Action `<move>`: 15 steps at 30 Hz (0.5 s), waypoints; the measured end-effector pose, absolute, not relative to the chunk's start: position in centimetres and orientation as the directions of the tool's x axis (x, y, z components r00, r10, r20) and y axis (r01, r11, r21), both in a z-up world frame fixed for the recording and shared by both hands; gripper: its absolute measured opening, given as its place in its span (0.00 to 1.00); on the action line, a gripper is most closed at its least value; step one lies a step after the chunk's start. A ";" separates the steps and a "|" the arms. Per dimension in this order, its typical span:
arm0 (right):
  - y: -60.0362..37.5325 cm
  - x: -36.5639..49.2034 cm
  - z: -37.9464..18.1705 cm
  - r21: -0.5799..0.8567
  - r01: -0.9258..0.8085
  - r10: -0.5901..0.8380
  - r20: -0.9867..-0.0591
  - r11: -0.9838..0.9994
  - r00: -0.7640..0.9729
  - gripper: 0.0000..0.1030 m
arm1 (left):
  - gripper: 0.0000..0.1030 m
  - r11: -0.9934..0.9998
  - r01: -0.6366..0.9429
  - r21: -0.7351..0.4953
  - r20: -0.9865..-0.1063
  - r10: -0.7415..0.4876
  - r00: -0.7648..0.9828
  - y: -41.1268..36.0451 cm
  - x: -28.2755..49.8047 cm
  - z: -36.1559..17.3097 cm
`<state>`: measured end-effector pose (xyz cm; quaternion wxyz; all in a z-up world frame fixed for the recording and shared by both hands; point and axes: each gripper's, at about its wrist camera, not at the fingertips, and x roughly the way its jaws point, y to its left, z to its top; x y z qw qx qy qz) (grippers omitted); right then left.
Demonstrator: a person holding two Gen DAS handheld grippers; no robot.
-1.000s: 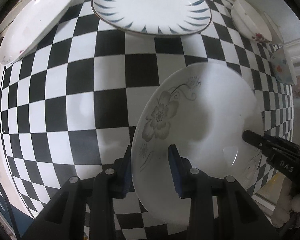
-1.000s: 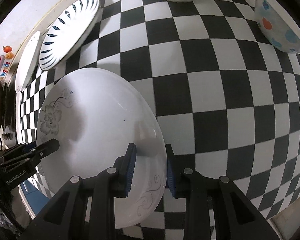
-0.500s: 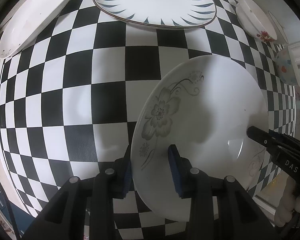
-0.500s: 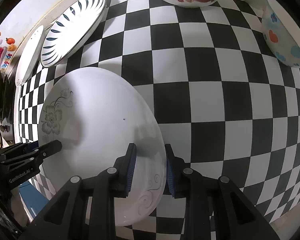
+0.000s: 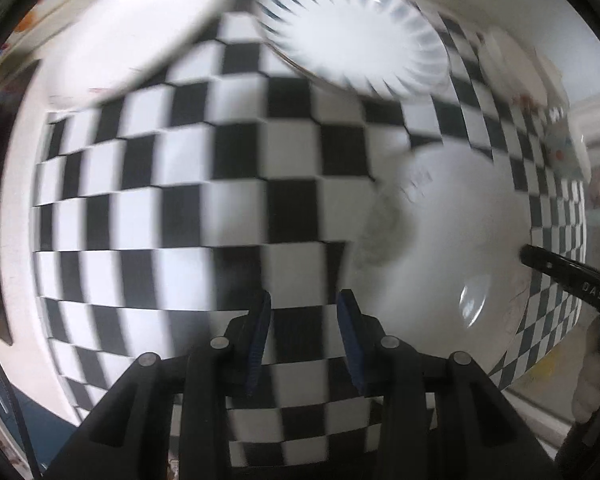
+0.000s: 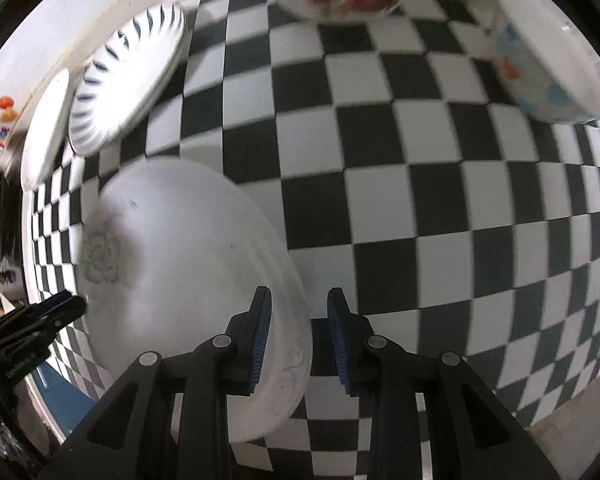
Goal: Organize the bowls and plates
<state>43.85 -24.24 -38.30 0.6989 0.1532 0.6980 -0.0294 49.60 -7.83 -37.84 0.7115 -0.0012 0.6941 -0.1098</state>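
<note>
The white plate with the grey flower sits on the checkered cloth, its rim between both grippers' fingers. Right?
Not both: only the right gripper straddles the white plate at its rim. The left wrist view shows the left gripper over bare checkered cloth, with the plate off to its right.

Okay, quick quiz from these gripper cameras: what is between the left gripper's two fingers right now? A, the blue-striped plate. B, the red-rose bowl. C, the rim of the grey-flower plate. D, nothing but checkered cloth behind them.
D: in the left wrist view the left gripper shows only checkered tablecloth in the gap between its fingers, with the grey-flower plate lying off to its right, clear of the fingers.
</note>
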 end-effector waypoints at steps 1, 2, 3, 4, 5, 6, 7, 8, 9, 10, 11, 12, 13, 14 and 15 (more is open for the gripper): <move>-24.2 44.0 -37.3 0.173 0.252 0.168 -0.985 0.952 0.041 0.31 | 0.31 0.978 0.144 -0.148 -0.987 -0.154 0.035 -6.8 49.8 -37.1; -24.1 44.2 -36.5 0.175 0.246 0.166 -0.985 0.953 0.055 0.31 | 0.31 0.981 0.129 -0.142 -0.987 -0.151 0.061 -5.5 50.3 -36.1; -23.7 44.7 -35.5 0.178 0.236 0.165 -0.983 0.955 0.075 0.33 | 0.31 0.983 0.119 -0.143 -0.986 -0.152 0.074 -4.6 50.6 -35.6; -23.2 45.3 -34.6 0.188 0.228 0.170 -0.981 0.956 0.096 0.42 | 0.31 0.984 0.098 -0.147 -0.983 -0.156 0.097 -3.2 51.1 -34.7; -22.7 45.8 -33.9 0.203 0.221 0.180 -0.977 0.954 0.118 0.54 | 0.31 0.985 0.077 -0.155 -0.979 -0.163 0.120 -1.7 51.8 -33.9; -21.9 46.7 -33.0 0.234 0.208 0.206 -0.967 0.950 0.149 0.59 | 0.31 0.984 0.061 -0.165 -0.976 -0.172 0.136 -0.4 52.4 -33.2; -21.1 47.4 -32.4 0.262 0.194 0.230 -0.958 0.946 0.173 0.66 | 0.31 0.984 0.047 -0.174 -0.972 -0.179 0.153 0.6 53.1 -32.6; -19.9 48.4 -31.7 0.296 0.171 0.260 -0.944 0.940 0.204 0.71 | 0.35 0.982 0.028 -0.184 -0.966 -0.186 0.177 2.1 54.1 -32.0; -18.7 49.6 -31.0 0.329 0.146 0.290 -0.927 0.933 0.236 0.72 | 0.39 0.981 0.016 -0.194 -0.962 -0.194 0.190 3.0 54.7 -31.7; -17.6 50.5 -30.5 0.350 0.128 0.310 -0.916 0.928 0.256 0.72 | 0.40 0.977 0.006 -0.214 -0.957 -0.211 0.201 4.5 56.0 -31.5; -15.8 51.9 -30.2 0.366 0.103 0.328 -0.906 0.925 0.268 0.72 | 0.40 0.974 -0.004 -0.225 -0.953 -0.219 0.209 5.4 56.8 -31.4; -14.4 53.1 -30.0 0.381 0.080 0.347 -0.898 0.921 0.272 0.72 | 0.41 0.973 -0.016 -0.229 -0.950 -0.220 0.221 6.2 57.3 -31.5; -12.6 54.8 -29.9 0.405 0.049 0.377 -0.885 0.913 0.273 0.72 | 0.42 0.972 -0.034 -0.234 -0.947 -0.220 0.234 7.6 58.5 -31.6; -11.2 56.0 -30.1 0.418 0.032 0.395 -0.878 0.908 0.271 0.72 | 0.42 0.969 -0.051 -0.243 -0.946 -0.225 0.234 8.7 59.4 -31.9; -10.1 57.2 -30.2 0.430 0.013 0.411 -0.872 0.903 0.267 0.72 | 0.42 0.964 -0.074 -0.254 -0.946 -0.232 0.228 9.7 60.4 -32.5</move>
